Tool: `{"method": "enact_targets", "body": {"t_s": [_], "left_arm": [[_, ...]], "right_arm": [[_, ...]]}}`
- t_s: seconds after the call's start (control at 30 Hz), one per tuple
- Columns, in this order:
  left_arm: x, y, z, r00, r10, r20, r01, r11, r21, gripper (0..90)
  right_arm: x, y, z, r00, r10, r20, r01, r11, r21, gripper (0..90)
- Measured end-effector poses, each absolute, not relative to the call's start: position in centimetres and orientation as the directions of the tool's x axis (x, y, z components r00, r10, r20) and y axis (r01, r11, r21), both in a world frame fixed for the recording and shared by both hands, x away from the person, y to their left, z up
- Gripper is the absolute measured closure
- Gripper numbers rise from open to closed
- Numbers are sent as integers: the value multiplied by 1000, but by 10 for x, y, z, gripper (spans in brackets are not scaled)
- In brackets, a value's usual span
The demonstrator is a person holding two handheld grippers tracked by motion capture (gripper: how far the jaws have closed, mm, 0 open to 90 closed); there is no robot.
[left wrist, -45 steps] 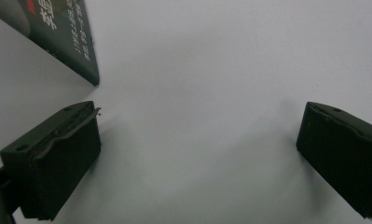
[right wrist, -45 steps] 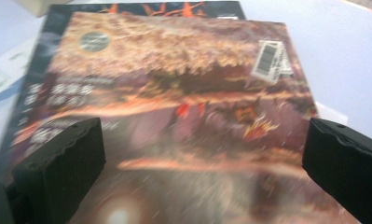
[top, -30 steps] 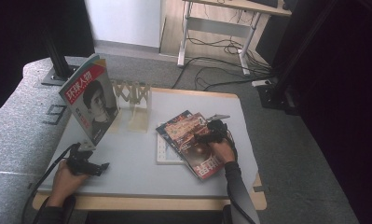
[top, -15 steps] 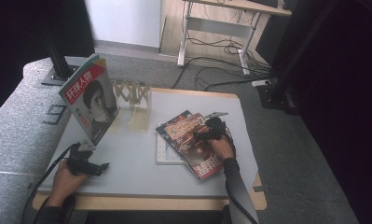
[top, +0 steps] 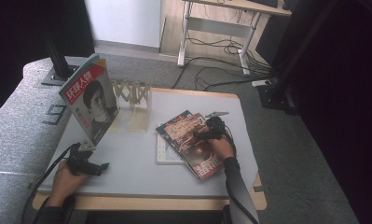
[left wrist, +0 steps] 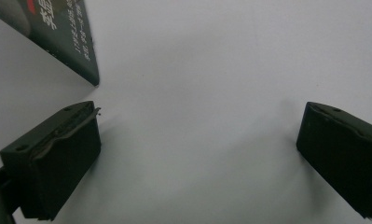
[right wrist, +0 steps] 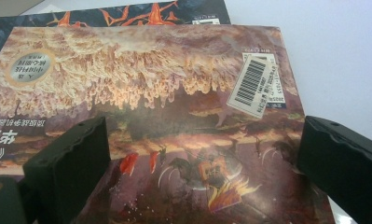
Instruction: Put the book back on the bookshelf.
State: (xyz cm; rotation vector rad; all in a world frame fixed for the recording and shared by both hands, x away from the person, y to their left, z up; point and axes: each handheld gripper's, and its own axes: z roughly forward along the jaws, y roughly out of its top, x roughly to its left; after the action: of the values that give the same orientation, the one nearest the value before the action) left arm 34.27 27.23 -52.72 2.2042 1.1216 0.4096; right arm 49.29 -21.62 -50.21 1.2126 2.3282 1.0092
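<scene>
A brown and orange magazine [top: 195, 147] lies on top of a small stack at the table's centre right, and shows close up as the cover [right wrist: 174, 93] with a barcode sticker [right wrist: 258, 84]. My right gripper [right wrist: 204, 135] hovers low over that cover, open, jaws spread wide with nothing between them; from above, the right gripper [top: 201, 132] sits on the stack's far end. A darker magazine [right wrist: 127, 16] peeks out beneath. My left gripper [top: 99, 166] rests open near the front left, over bare table [left wrist: 200, 121].
A portrait magazine [top: 90, 100] stands upright at the left, leaning by a wooden rack [top: 133, 98]; its lower corner [left wrist: 67, 32] is close to my left gripper. A white board [top: 164, 154] lies under the stack. The table's front edge [top: 146, 201] is near both hands.
My right gripper has shifted slightly left and nearer across the top magazine. The left gripper has stayed put.
</scene>
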Motion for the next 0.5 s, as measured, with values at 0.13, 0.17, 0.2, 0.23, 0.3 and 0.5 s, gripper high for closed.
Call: {"method": "enact_targets", "body": {"t_s": [0.13, 0.17, 0.2, 0.23, 0.3, 0.5], "left_arm": [[343, 272, -527, 590, 807, -6, 613, -444, 653, 0], [343, 272, -527, 590, 807, -6, 613, -444, 653, 0], [343, 272, -527, 590, 807, -6, 613, -444, 653, 0], [343, 272, -527, 590, 807, -6, 613, -444, 654, 0], [343, 272, -527, 590, 807, -6, 613, -444, 653, 0], [343, 272, -527, 590, 807, -6, 613, -444, 654, 0]], "right_arm": [[494, -214, -502, -583, 812, 32, 578, 387, 719, 26], [494, -214, -502, -579, 815, 33, 579, 382, 721, 27], [495, -215, -502, -579, 815, 36, 579, 379, 722, 28], [495, -215, -502, -576, 817, 33, 579, 379, 722, 34], [496, -217, -503, -565, 825, 29, 582, 374, 722, 36], [503, -221, -504, -551, 834, 43, 604, 362, 710, 20]]}}
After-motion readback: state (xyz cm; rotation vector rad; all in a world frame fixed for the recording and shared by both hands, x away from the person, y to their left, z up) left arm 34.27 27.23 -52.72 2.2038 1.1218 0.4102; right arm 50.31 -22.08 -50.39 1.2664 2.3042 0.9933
